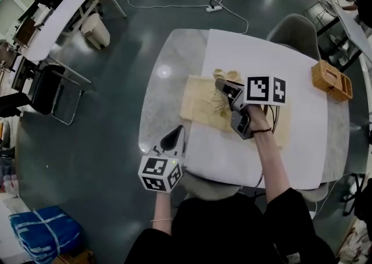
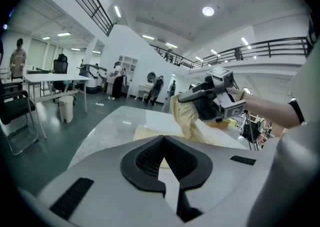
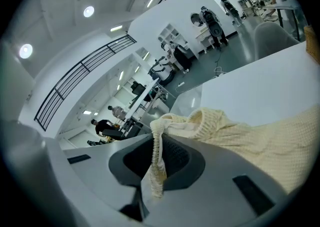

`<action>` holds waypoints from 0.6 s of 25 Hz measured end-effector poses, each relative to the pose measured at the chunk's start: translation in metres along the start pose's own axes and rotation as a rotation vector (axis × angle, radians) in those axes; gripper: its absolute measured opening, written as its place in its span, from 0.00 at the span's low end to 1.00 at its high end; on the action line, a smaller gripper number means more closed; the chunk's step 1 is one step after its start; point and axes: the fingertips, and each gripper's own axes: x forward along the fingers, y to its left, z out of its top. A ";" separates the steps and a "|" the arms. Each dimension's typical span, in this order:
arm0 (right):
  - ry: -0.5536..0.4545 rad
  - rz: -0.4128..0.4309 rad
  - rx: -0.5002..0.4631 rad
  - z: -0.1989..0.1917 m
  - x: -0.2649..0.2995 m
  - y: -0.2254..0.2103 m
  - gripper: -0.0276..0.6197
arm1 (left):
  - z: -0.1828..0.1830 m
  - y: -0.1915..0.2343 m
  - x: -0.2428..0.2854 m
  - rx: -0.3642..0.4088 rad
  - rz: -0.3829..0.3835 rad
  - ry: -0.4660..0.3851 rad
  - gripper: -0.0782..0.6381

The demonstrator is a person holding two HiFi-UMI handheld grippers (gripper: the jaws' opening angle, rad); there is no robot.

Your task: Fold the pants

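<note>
Cream knit pants lie across the middle of a white sheet on the round marble table. My right gripper is over them, shut on a ribbed edge of the pants, which it holds lifted off the table. In the right gripper view the cloth runs down between the jaws of that gripper. My left gripper hovers at the table's near left edge, apart from the pants, shut and holding nothing. The left gripper view shows that gripper, and beyond it the right gripper with the pants hanging from it.
A wicker basket stands at the table's far right. A grey chair is tucked in at the far side. On the floor lie a power strip with its cable and, at the left, a black chair.
</note>
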 end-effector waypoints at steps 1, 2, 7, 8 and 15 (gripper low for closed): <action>0.013 -0.011 -0.003 -0.004 0.007 -0.001 0.10 | -0.001 0.002 0.000 -0.002 -0.001 0.003 0.13; 0.025 -0.021 -0.005 -0.008 0.014 -0.002 0.10 | -0.002 0.004 0.001 -0.004 -0.003 0.005 0.13; 0.082 -0.065 -0.024 -0.025 0.051 -0.007 0.10 | -0.012 0.014 0.007 -0.022 -0.011 0.018 0.13; 0.094 -0.078 -0.030 -0.028 0.057 -0.008 0.10 | -0.014 0.015 0.008 -0.027 -0.012 0.021 0.13; 0.191 -0.184 -0.055 -0.052 0.100 -0.027 0.10 | -0.024 0.029 0.014 -0.057 -0.011 0.040 0.13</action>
